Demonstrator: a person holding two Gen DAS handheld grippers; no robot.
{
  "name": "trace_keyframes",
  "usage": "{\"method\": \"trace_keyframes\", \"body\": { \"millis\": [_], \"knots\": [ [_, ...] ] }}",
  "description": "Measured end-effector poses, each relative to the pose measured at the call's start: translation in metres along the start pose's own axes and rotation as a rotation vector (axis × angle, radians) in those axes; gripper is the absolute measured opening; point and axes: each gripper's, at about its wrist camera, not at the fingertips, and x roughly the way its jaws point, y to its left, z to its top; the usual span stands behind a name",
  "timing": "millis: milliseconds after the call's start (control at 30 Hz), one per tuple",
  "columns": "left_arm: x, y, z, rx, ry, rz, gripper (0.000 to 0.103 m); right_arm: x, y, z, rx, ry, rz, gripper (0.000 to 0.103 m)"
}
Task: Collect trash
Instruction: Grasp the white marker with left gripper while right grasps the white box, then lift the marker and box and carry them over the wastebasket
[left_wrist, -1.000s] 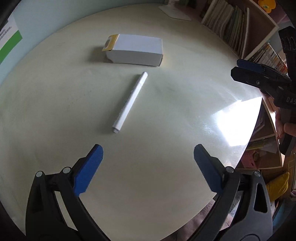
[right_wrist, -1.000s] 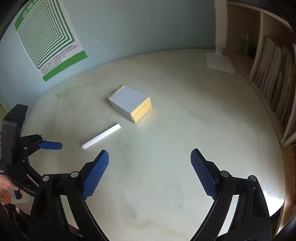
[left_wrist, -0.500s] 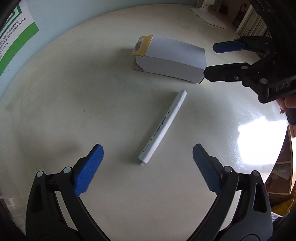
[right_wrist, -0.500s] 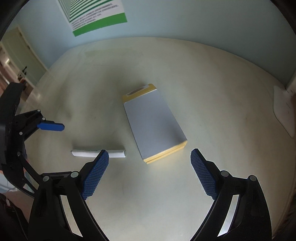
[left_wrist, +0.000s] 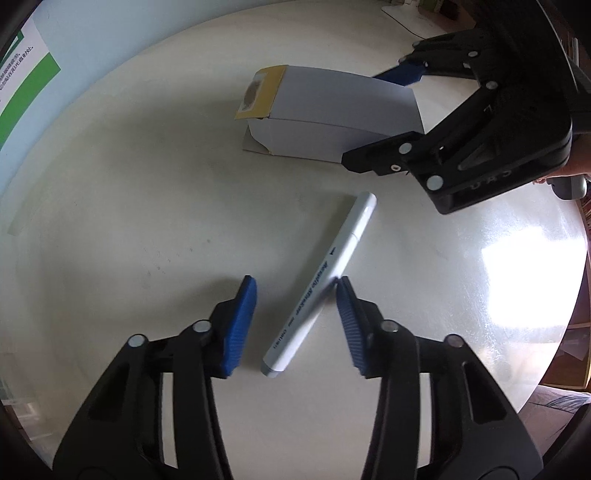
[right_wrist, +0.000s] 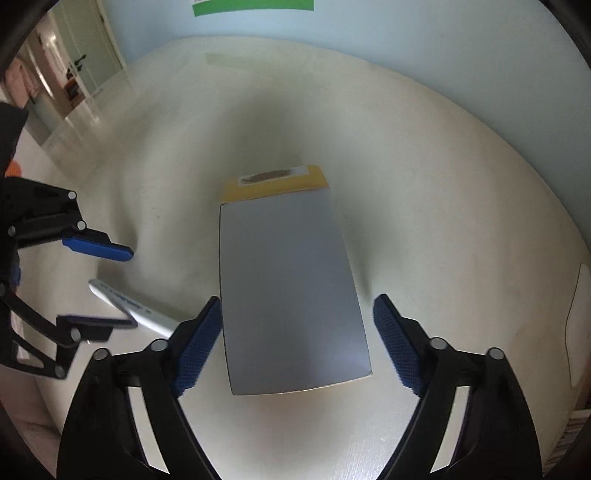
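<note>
A white marker pen (left_wrist: 325, 280) lies on the round cream table (left_wrist: 129, 221). My left gripper (left_wrist: 295, 302) is open with the pen between its blue pads; the right pad touches the pen. A white cardboard box (right_wrist: 288, 291) with a yellow flap lies flat on the table. My right gripper (right_wrist: 295, 332) is open and straddles the box's near end, the left pad close to its side. The box also shows in the left wrist view (left_wrist: 332, 114), with the right gripper (left_wrist: 399, 122) around its right end. The pen (right_wrist: 129, 306) and left gripper (right_wrist: 110, 288) show in the right wrist view.
A green and white poster (left_wrist: 22, 85) hangs on the pale blue wall. A white lamp base (left_wrist: 406, 18) stands at the table's far edge. The table edge (left_wrist: 546, 332) curves at the right, with shelves beyond. A doorway (right_wrist: 66, 66) lies far left.
Both grippers moved forward and down. The left gripper's jaws have narrowed around the pen. The right gripper's jaws have come around the box's near end.
</note>
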Motion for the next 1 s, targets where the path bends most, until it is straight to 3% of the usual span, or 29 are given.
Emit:
{"method": "trace_keyframes", "body": {
  "millis": [33, 67, 500, 767, 1000],
  "knots": [
    [-0.001, 0.001, 0.000, 0.005, -0.003, -0.012, 0.017, -0.001, 0.001, -0.001, -0.001, -0.001, -0.003, 0.063],
    [-0.002, 0.002, 0.001, 0.008, -0.007, -0.022, 0.011, -0.002, 0.000, -0.001, 0.007, -0.001, -0.001, 0.062],
    [-0.029, 0.018, -0.002, 0.031, -0.067, -0.084, 0.011, -0.064, -0.030, -0.039, 0.319, -0.092, -0.029, 0.061],
    [-0.055, 0.003, -0.005, 0.188, -0.103, -0.135, 0.011, -0.105, -0.015, -0.078, 0.493, -0.130, -0.127, 0.062],
    [-0.068, -0.027, -0.019, 0.399, -0.117, -0.223, 0.011, -0.149, 0.027, -0.152, 0.702, -0.170, -0.239, 0.062]
  ]
}}
